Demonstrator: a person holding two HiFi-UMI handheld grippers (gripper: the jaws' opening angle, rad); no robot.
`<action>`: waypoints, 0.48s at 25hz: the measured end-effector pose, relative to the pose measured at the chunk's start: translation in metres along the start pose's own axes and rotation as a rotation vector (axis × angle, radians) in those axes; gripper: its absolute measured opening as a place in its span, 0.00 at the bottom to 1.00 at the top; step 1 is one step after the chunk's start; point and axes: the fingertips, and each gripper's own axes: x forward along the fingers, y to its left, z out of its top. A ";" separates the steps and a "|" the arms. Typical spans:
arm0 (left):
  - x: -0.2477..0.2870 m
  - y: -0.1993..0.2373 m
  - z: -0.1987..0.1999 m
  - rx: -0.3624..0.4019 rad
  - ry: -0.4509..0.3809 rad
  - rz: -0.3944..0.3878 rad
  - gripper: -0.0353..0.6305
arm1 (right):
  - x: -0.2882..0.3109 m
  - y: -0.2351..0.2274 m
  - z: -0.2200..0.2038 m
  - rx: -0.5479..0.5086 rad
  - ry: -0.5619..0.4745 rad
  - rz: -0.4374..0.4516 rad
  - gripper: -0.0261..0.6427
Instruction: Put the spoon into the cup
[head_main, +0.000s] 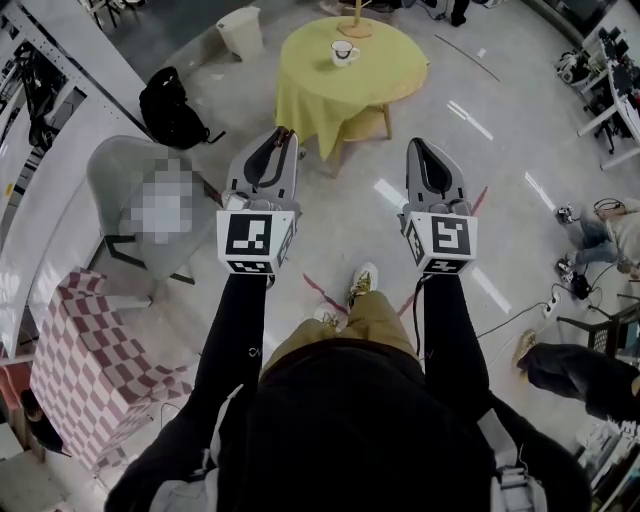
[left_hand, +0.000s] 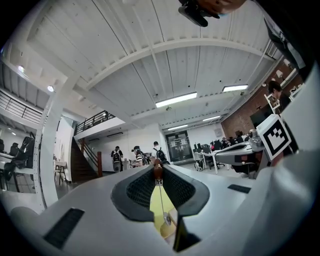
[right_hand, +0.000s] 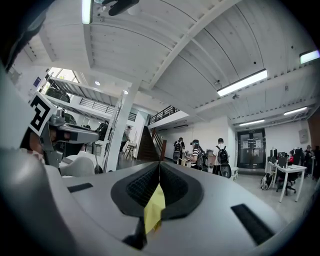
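My left tongs (head_main: 284, 134) clench the thin brown-tipped metal spoon (left_hand: 158, 171), level for carrying; right tongs (head_main: 414, 146) pinched together, empty; the white ceramic cup (head_main: 343, 52) waits at twelve o'clock on the round yellow-clothed table (head_main: 395, 75) — well apart.

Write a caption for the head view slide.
Left gripper and right gripper held level, facing a white cup on a yellow table.

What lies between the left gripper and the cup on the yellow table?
In the head view, only bare grey floor and the near part of the yellow tablecloth lie between the left gripper and the cup.
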 end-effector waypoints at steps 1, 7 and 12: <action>0.003 -0.001 -0.001 0.002 0.000 -0.007 0.14 | 0.002 -0.002 0.000 -0.002 -0.002 -0.003 0.08; 0.028 0.004 -0.005 0.014 0.004 -0.020 0.14 | 0.029 -0.018 -0.001 0.002 -0.020 -0.009 0.08; 0.059 0.013 -0.016 0.015 0.018 -0.013 0.14 | 0.064 -0.029 -0.009 0.003 -0.021 0.012 0.08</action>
